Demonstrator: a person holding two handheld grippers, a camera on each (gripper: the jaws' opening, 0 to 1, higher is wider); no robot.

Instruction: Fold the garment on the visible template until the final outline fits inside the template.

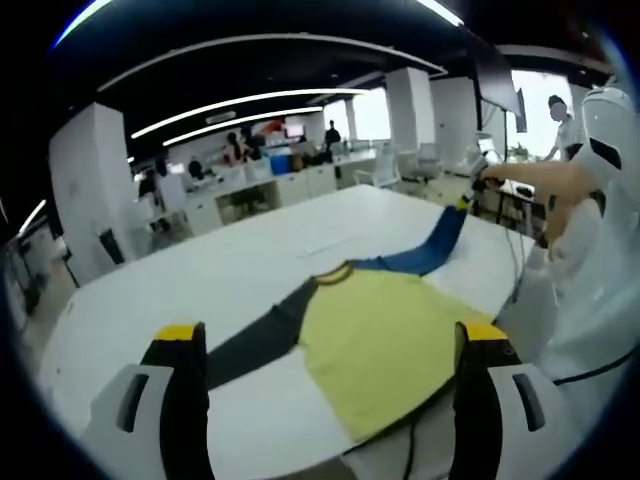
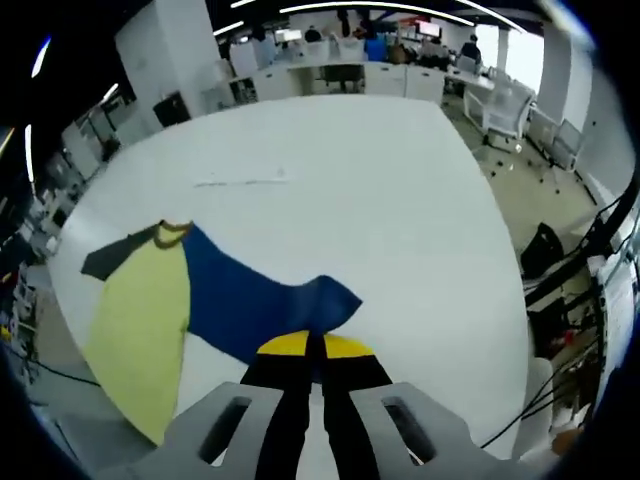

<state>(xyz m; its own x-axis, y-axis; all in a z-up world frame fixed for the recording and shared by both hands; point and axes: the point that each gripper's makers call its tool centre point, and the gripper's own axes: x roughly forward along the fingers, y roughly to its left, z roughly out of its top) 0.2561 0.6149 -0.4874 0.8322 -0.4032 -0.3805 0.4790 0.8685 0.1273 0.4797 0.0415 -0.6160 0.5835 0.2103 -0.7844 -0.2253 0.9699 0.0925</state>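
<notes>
garment [image 1: 385,330]: a soft long-sleeved shirt, matte fabric, yellow body, one dark grey sleeve [image 1: 255,338], one blue sleeve [image 2: 255,295], a thin yellowish neck band. in the left gripper view it lies flat ahead of the left gripper [image 1: 330,375], its body between the two jaws, the grey sleeve reaching toward the left jaw, the blue sleeve stretched away to the upper right, where the right gripper's yellow tip meets its far end.

left gripper: black jaws with yellow tips on white housings, spread wide, holding nothing.

right gripper [image 2: 313,348]: jaws pressed together on the cuff end of the blue sleeve; the sleeve runs up and left from the tips to the yellow body.

surface: a broad white table [image 2: 370,190], smooth, rounded edge. a faint pale strip lies beyond the shirt; whether it is the template, cannot tell.

room: open office, white desks [image 1: 290,185], pillars, strip ceiling lights, people in the distance. a person's white sleeve [image 1: 590,280] stands right of the left gripper.
</notes>
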